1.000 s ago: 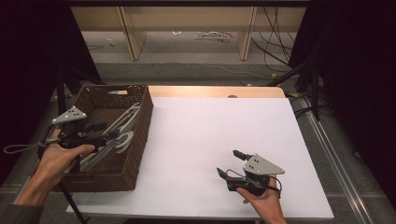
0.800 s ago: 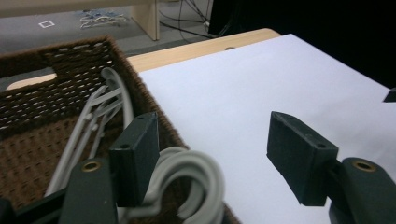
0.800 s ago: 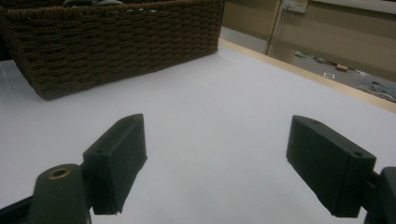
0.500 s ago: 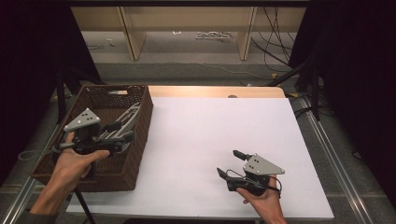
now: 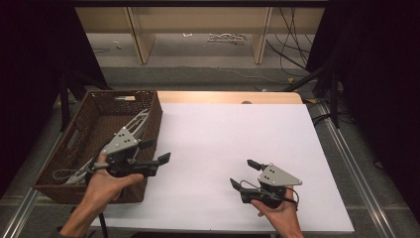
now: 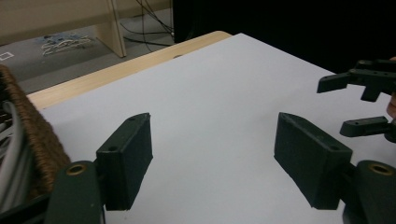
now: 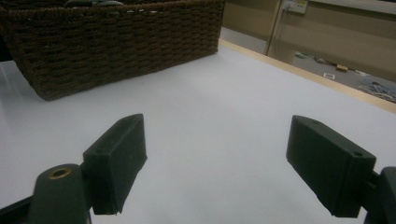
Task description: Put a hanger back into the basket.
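On the left edge of the table (image 5: pixel 223 129) stands a brown wicker basket (image 5: pixel 148 111), and pale grey hangers (image 5: pixel 134 123) lie in it, heaped along its length. Above the basket's near right corner the left gripper (image 5: pixel 157 151) hangs in the person's left hand (image 5: pixel 106 181), its jaws spread wide with nothing between them; they point right, out over the basket's rim toward the white tabletop. The hangers lie behind and below that gripper, toward the far end of the basket, and no jaw touches them. From the left gripper view the same jaws (image 6: pixel 205 163) frame bare white surface, with the basket's woven wall (image 6: pixel 39 140) and a sliver of grey hanger (image 6: pixel 11 154) at the left margin (just beside the left jaw, not between the two).

Near the table's front edge, well apart from the basket, the right gripper (image 5: pixel 243 174) sits low over the white surface in the right hand (image 5: pixel 277 213), jaws likewise parted and empty, aimed left and a little away from the person. Its own view shows the basket (image 7: pixel 116 42) far ahead across open tabletop, with the jaws (image 7: pixel 212 158) wide and nothing held. Whether this gripper rests on the table or hovers just above it, I cannot tell. The right gripper also appears at the right margin of the left gripper view (image 6: pixel 362 105).
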### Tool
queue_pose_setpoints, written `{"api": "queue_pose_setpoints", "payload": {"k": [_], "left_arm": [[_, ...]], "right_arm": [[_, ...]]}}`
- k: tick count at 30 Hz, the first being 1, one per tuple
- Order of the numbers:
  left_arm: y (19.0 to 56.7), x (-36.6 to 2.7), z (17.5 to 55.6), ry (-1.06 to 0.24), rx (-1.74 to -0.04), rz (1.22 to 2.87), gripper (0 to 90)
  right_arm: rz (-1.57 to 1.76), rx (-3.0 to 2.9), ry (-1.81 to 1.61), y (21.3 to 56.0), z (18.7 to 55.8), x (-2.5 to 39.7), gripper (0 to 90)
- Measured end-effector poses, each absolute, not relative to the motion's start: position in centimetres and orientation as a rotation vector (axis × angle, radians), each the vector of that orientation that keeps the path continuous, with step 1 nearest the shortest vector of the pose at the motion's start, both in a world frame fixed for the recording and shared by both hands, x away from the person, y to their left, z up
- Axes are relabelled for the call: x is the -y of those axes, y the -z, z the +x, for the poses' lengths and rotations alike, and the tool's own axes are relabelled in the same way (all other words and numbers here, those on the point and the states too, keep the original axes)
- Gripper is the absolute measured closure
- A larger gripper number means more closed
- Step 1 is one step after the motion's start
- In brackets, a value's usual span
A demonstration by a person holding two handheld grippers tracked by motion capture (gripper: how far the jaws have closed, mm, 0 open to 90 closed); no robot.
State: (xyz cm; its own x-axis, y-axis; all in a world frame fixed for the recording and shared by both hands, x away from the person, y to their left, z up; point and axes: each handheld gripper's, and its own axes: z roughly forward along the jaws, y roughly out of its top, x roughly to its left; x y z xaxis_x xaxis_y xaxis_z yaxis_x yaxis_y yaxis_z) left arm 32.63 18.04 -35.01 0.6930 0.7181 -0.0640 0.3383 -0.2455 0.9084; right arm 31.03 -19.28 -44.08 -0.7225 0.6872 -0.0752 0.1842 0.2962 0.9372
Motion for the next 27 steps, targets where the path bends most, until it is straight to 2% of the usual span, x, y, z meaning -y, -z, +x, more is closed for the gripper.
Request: {"api": "queue_pose_setpoints", "payload": {"k": [5,13,23,24,25,26,27], "left_arm": [[36.6,-16.7,32.3,-0.422,-0.79,1.843,26.1],[39.2,-15.5,31.4,-0.388,-0.776,1.807,17.5],[41.7,-14.7,30.0,-0.452,-0.722,1.788,16.5],[41.9,-14.7,29.8,-0.467,-0.709,1.786,16.4],[41.3,-16.2,30.8,-0.858,-0.594,1.85,16.4],[41.7,-15.9,30.6,-0.759,-0.559,1.86,16.4],[42.0,-15.7,30.4,-0.717,-0.547,1.85,16.4]], "right_arm": [[0.767,-2.094,-1.446,44.2,31.1,19.2,20.9],[0.781,-2.103,-1.448,44.1,30.9,19.1,20.9],[0.775,-2.097,-1.456,43.9,30.7,19.2,20.9],[0.775,-2.103,-1.454,43.8,30.7,19.3,20.8],[0.774,-2.097,-1.467,43.9,30.7,19.2,20.8],[0.775,-2.106,-1.464,43.9,30.7,19.3,20.8],[0.762,-2.091,-1.452,43.8,30.7,19.4,20.7]]}}
